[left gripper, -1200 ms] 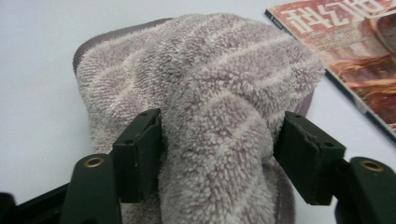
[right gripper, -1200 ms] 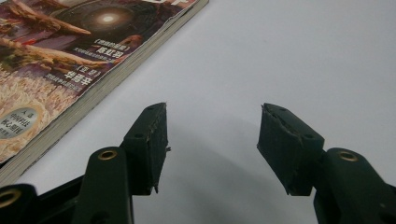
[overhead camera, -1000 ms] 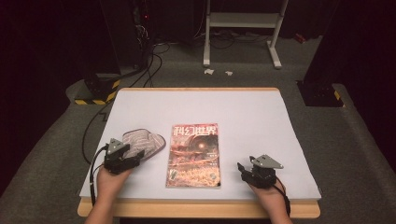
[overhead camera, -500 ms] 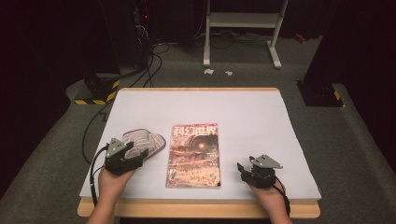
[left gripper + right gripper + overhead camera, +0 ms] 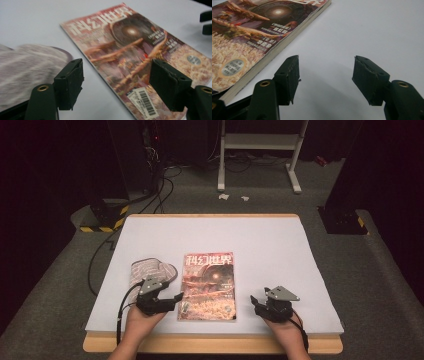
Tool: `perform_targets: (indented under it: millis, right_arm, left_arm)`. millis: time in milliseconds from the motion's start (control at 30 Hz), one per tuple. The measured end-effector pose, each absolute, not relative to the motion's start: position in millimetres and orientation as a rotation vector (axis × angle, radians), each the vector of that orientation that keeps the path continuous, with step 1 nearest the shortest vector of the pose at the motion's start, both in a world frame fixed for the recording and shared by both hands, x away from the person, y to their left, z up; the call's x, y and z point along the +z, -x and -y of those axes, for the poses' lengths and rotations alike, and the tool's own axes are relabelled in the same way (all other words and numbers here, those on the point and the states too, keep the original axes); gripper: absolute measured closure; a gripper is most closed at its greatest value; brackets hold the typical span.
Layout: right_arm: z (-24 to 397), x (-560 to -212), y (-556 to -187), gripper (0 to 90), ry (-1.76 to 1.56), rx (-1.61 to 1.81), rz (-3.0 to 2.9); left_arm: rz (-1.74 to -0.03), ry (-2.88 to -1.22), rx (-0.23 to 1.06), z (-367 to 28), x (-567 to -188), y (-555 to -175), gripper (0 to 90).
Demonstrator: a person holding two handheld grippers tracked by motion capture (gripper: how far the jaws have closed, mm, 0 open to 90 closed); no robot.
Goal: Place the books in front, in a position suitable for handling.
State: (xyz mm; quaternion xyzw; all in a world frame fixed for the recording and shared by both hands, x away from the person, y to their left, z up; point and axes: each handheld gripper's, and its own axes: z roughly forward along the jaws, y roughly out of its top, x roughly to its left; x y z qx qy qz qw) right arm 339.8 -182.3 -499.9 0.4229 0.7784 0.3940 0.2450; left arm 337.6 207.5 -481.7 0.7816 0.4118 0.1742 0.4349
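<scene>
The magazine lay at table centre, the oven mitt at its 9 o'clock. Your left gripper gaped empty at the spine; your right gripper, jaws just widened, held nothing. Approach edges low.

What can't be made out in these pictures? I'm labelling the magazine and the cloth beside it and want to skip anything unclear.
- Magazine: small cover print too tiny in the high view; its near corner is hidden behind the left gripper in that gripper's view.
- Striped cloth: motion-blurred and cut off by the left edge in the left gripper view; in the high view the left gripper covers its near end.
- Magazine's left part: cut off by the frame in the right gripper view.
</scene>
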Motion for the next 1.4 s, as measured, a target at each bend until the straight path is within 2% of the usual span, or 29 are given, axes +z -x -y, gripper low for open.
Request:
perform_targets:
  millis: [200,333,600,700,1133,1300,1400]
  right_arm:
    - [172.2,-497.8,-337.9,35.6,-1.135,1.1,-2.142]
    - [158.7,-493.3,-339.7,35.7,-1.127,1.144,-2.17]
    - [116.9,-491.6,-355.7,36.9,-1.082,1.086,-2.271]
    - [105.9,-497.9,-360.5,36.7,-1.098,1.061,-2.3]
    - [102.3,-507.5,-356.2,37.8,-1.169,1.075,-2.33]
    - [108.2,-505.8,-354.2,35.6,-1.165,1.043,-2.321]
    - [115.4,-506.9,-355.4,34.6,-1.192,1.059,-2.315]
  left_arm:
    - [-1.065,-2.026,0.378,-186.4,-498.8,-347.3,26.7]
    - [-1.117,-2.068,0.385,-175.8,-506.4,-360.5,24.5]
    - [-1.143,-2.038,0.402,-168.5,-510.7,-365.6,15.7]
    - [-1.15,-2.035,0.399,-167.9,-510.6,-364.7,15.6]
    - [-1.17,-2.019,0.391,-165.2,-510.0,-364.5,16.8]
    - [-1.148,-2.015,0.364,-155.7,-510.0,-365.5,17.1]
    - [-1.137,-2.035,0.389,-148.8,-510.5,-364.4,16.8]
